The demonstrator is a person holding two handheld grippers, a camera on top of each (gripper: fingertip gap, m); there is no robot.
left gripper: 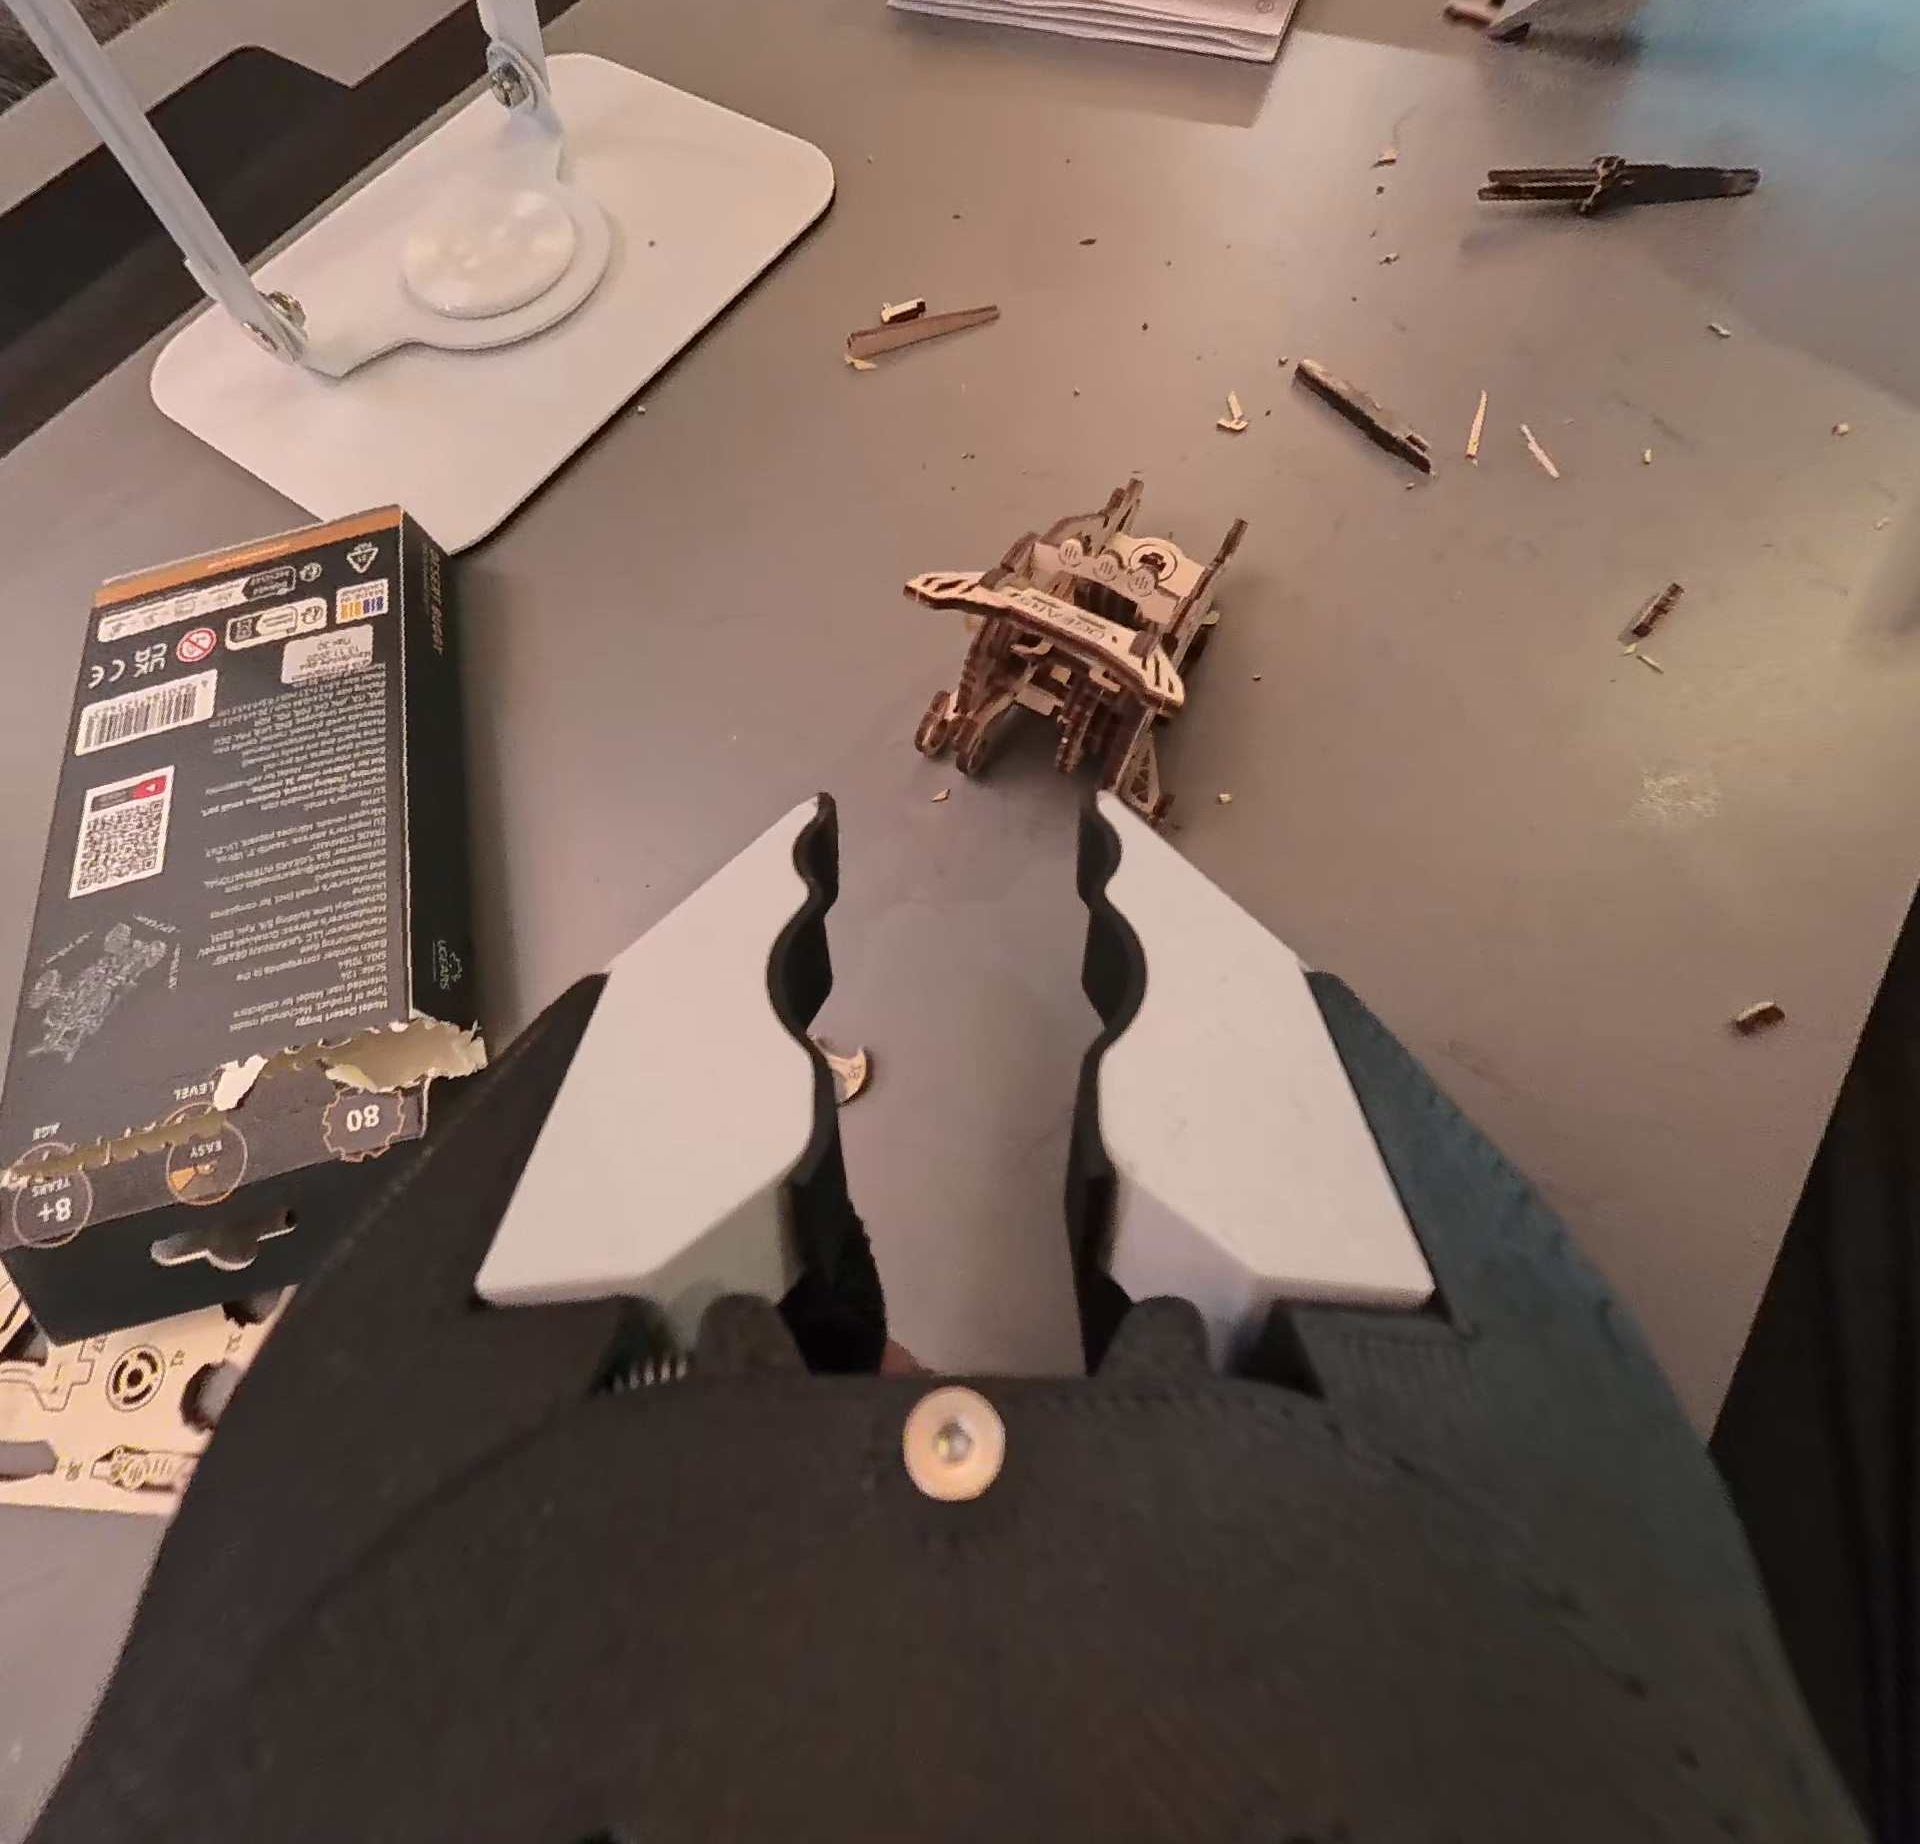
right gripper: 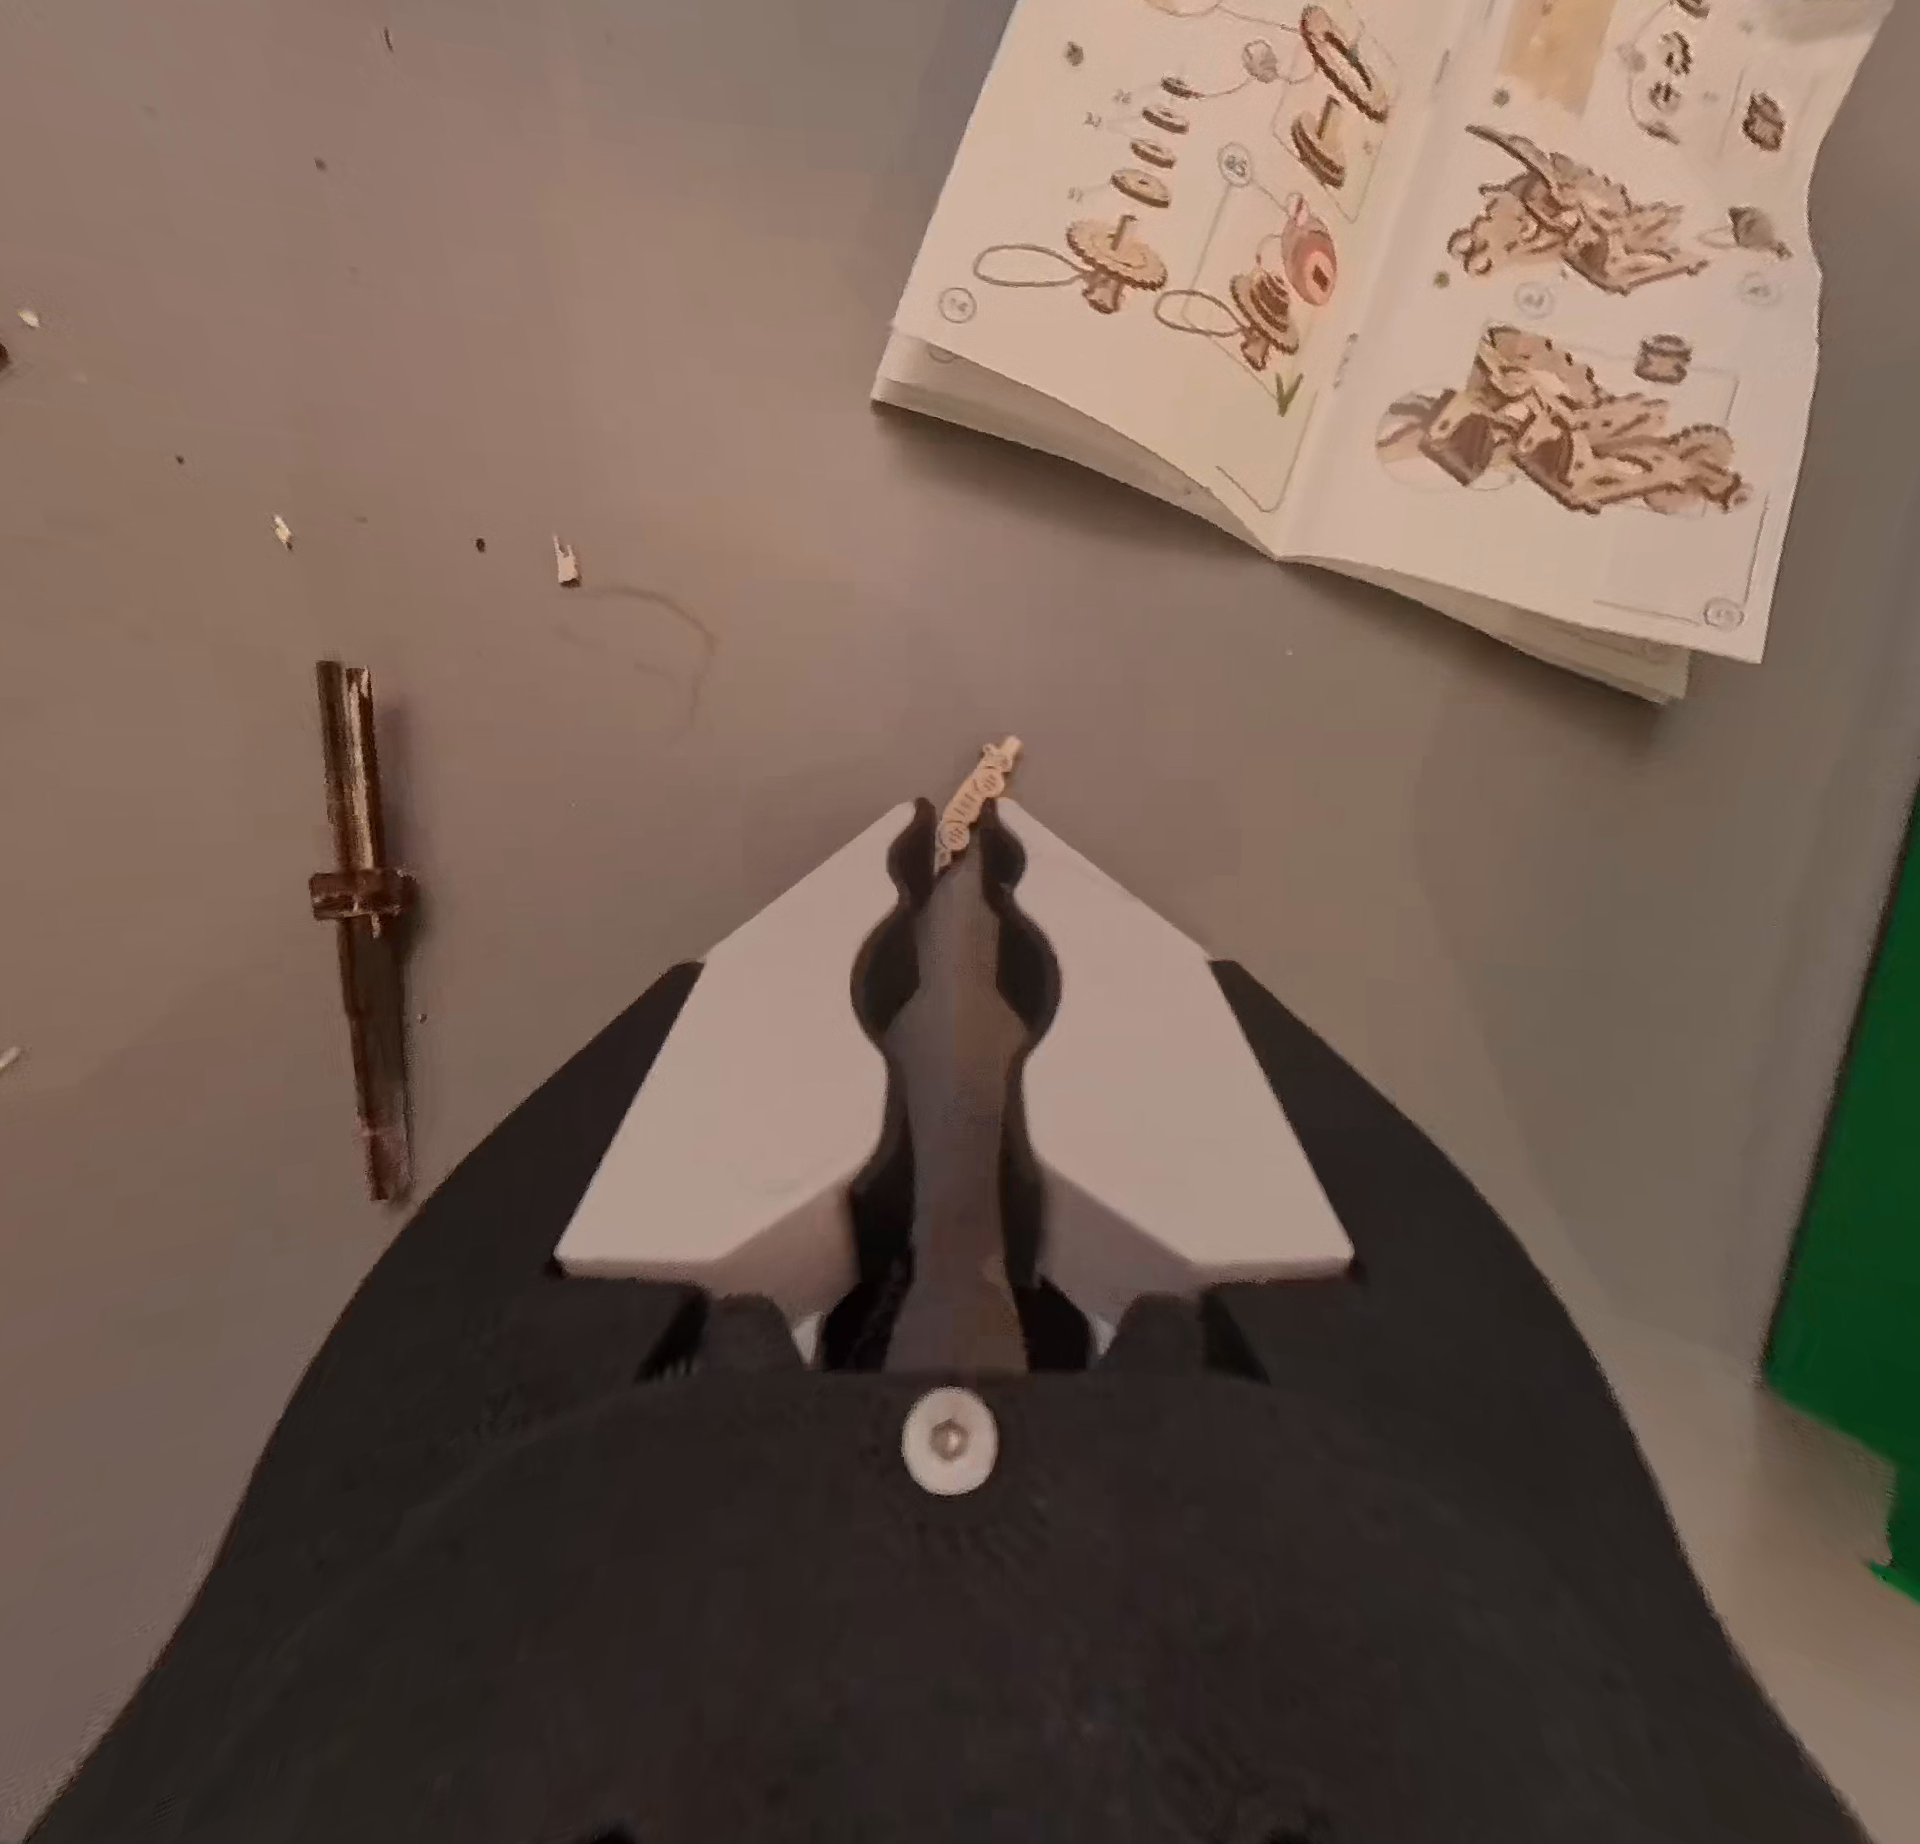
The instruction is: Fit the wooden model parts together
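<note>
Left gripper [left gripper: 956, 818]: jaws stand moderately apart, nothing between them, poised above the grey table [left gripper: 675, 651]. The part-built pale wooden model vehicle [left gripper: 1070, 651] sits on the table just beyond the fingertips, slightly right, untouched. A black printed cardboard box with torn flap [left gripper: 229, 859] lies to the near left; a white flat lamp base [left gripper: 488, 267] stands far left. Dark wooden offcuts [left gripper: 1361, 428] and chips are scattered to the far right.

Right gripper [right gripper: 961, 818]: jaws narrow, apparently pinching a small pale flat wooden strip [right gripper: 982, 781] at the tips, though blur limits certainty. An open illustrated instruction booklet [right gripper: 1382, 267] lies far right; a dark wooden rod with crosspiece [right gripper: 364, 921] lies left.
</note>
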